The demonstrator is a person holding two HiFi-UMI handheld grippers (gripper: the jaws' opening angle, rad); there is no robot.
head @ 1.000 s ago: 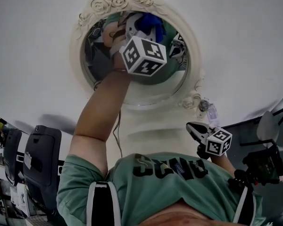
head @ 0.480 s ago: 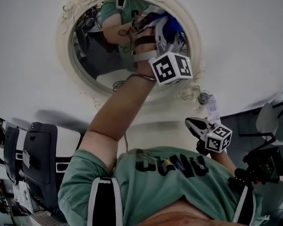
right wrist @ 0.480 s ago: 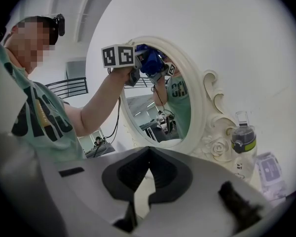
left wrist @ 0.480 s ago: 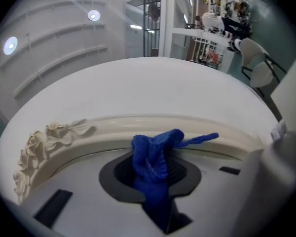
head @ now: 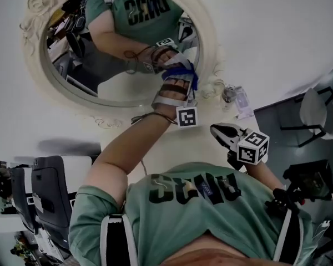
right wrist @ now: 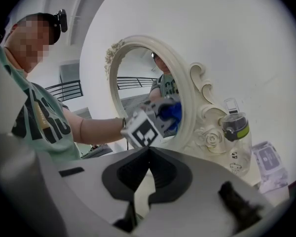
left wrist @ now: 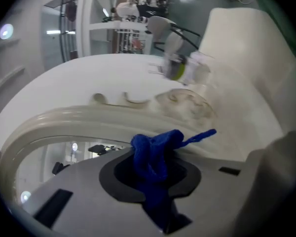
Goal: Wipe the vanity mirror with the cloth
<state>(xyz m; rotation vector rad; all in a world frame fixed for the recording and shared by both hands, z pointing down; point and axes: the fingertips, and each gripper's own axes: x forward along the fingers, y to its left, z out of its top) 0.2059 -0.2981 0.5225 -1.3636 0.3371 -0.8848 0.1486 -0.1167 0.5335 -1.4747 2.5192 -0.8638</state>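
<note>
Left gripper view: the left gripper has its jaws pinching the soft, limp cloth, bunched just ahead against the likely fragile vanity mirror, while the right gripper has its jaws closed, empty.

Left arm stretched up and forward, forearm bare - left gripper at the far end of the reach, jaws clamped on a bunched blue cloth that sticks out past the tips. Right gripper held low near the chest with the right forearm tucked in - jaws closed tip to tip, nothing between them.
</note>
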